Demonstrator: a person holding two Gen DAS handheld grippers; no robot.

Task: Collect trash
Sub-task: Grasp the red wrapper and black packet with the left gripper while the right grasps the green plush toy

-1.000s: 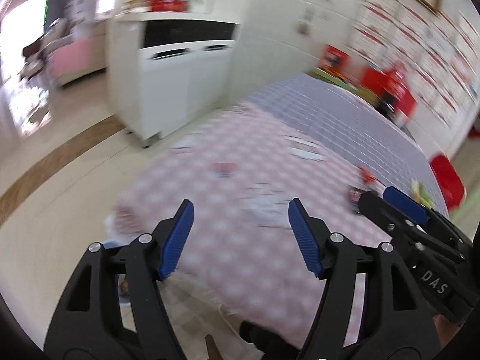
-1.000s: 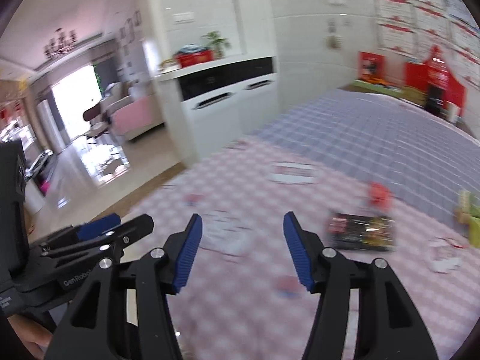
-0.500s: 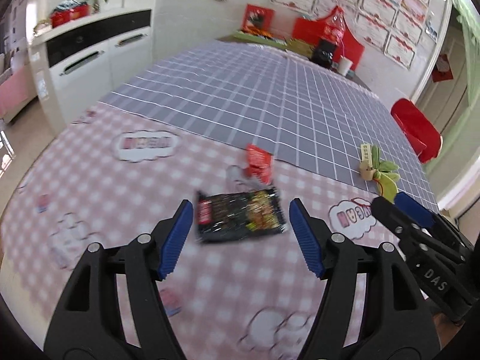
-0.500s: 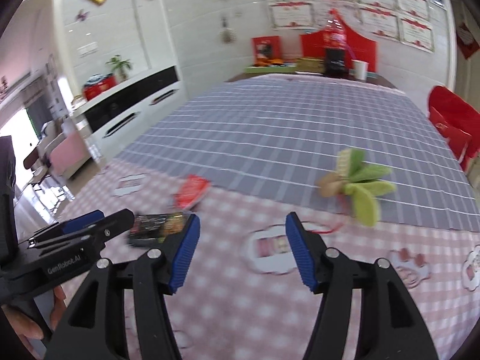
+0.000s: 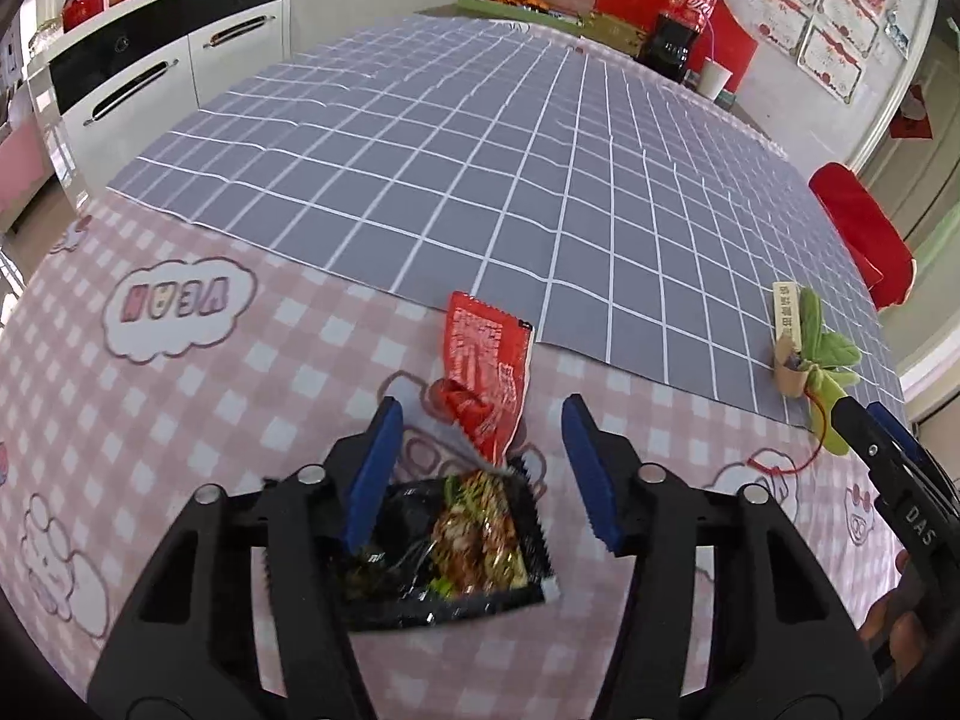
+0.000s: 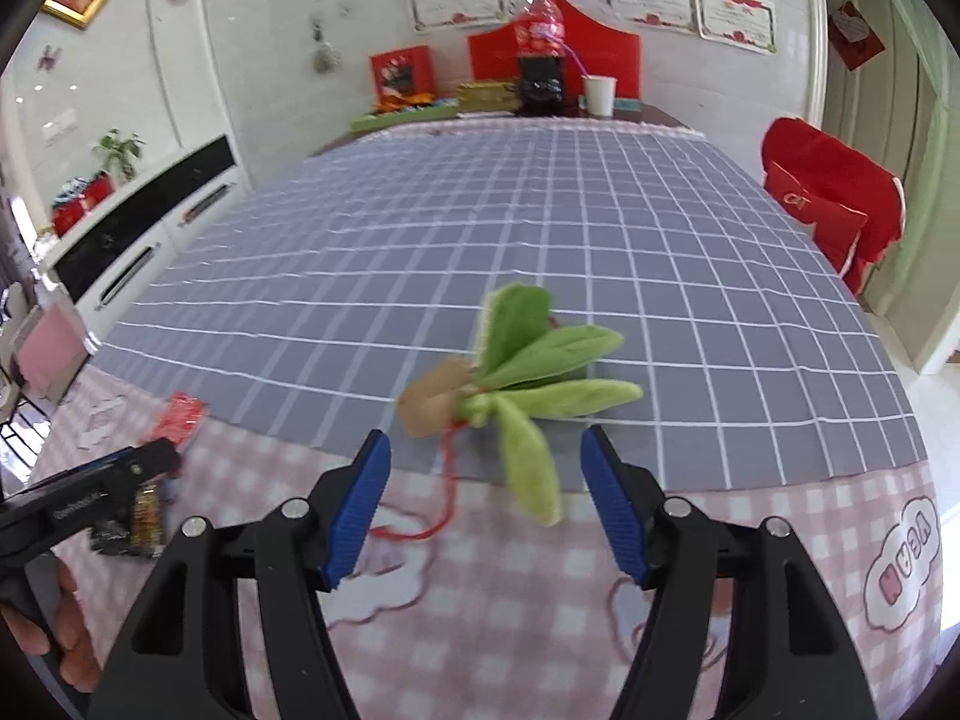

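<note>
Left gripper (image 5: 477, 474) closing, jaws straddling black snack wrapper (image 5: 456, 546) lying flat on pink checked tablecloth (image 5: 180, 420), pads not yet pressing; red wrapper (image 5: 486, 372) touching its far edge; film looking light, crinkly, slippery, so pinching raised edge; right gripper (image 6: 483, 504) opening, holding nothing, nearing green leafy scrap (image 6: 528, 384)

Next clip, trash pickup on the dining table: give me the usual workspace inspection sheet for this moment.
Surface: table under a pink checked cloth, with a grey grid cloth over the far part.
Job's things: black snack wrapper and red wrapper on the pink cloth, touching; green leaf bundle with red string at the cloths' seam.
Clutter: cola bottle, white cup, boxes at the far end.
Grippers: left gripper closing, over the black wrapper, pads clear; right gripper opening, nothing held, bundle ahead.
Cables: nothing seen.
Surroundings: white cabinet, red chair, certificates on wall.
</note>
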